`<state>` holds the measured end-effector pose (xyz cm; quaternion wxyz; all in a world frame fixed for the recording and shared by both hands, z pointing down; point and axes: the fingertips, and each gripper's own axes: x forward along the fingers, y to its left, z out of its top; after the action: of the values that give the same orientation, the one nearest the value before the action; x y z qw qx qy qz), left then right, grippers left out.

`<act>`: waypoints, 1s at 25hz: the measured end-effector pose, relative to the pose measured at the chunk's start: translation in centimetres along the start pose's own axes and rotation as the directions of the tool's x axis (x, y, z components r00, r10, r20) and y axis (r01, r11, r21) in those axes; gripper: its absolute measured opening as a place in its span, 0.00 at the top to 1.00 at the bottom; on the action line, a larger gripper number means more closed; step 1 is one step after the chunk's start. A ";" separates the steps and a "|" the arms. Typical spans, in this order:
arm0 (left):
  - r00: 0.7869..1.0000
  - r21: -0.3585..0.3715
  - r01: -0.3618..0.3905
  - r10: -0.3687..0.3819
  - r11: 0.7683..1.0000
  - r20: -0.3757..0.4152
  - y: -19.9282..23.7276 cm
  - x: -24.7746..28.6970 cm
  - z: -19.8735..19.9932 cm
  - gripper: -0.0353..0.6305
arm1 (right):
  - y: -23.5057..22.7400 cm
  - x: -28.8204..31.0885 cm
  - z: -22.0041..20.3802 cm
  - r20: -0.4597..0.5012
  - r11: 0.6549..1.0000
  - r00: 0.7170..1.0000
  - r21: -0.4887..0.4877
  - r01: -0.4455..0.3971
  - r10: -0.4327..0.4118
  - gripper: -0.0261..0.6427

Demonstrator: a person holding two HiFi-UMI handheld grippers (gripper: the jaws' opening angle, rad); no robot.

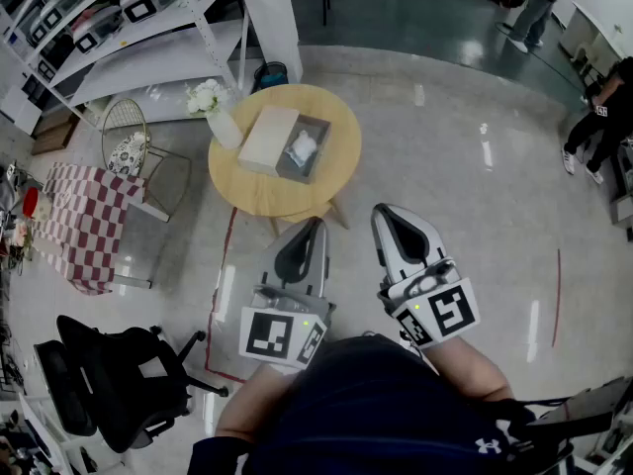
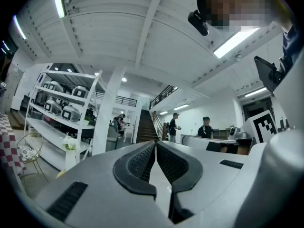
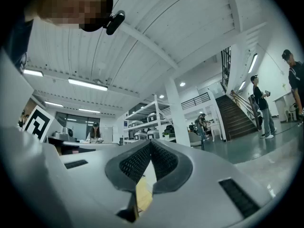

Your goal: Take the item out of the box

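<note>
Polished grey floor surrounds a round table bearing a box; left tongs, right tongs closed, empty.

Seen from the head view, the round table at twelve o'clock is pale yellow wood. On it the box is grey, the panel beside it beige, and the item inside white. White flowers sit at the table's ten o'clock. A red-and-white checked cloth lies at nine o'clock, a black chair at seven. The left gripper and right gripper are light grey with black pads and black-and-white square markers.
</note>
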<state>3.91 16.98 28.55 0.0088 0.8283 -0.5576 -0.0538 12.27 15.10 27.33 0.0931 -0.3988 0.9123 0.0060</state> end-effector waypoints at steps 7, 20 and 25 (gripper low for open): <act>1.000 0.007 0.006 -0.006 1.000 -0.005 2.2 -2.3 0.9 0.91 | 3.5 1.1 0.3 -0.001 1.000 1.000 -0.015 0.003 -0.003 0.94; 1.000 -0.051 0.029 -0.029 0.998 0.003 5.7 -4.6 0.8 0.91 | 6.5 2.6 -0.7 -0.013 0.999 0.999 0.015 0.039 -0.039 0.94; 0.999 -0.076 0.053 -0.053 0.996 -0.007 8.9 -5.9 0.3 0.91 | 8.6 4.6 -2.0 -0.043 0.998 0.997 0.028 0.059 -0.058 0.94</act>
<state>-6.49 19.10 29.40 0.0415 0.8421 -0.5329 -0.0714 2.58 17.47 27.92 0.0797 -0.4240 0.9020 -0.0186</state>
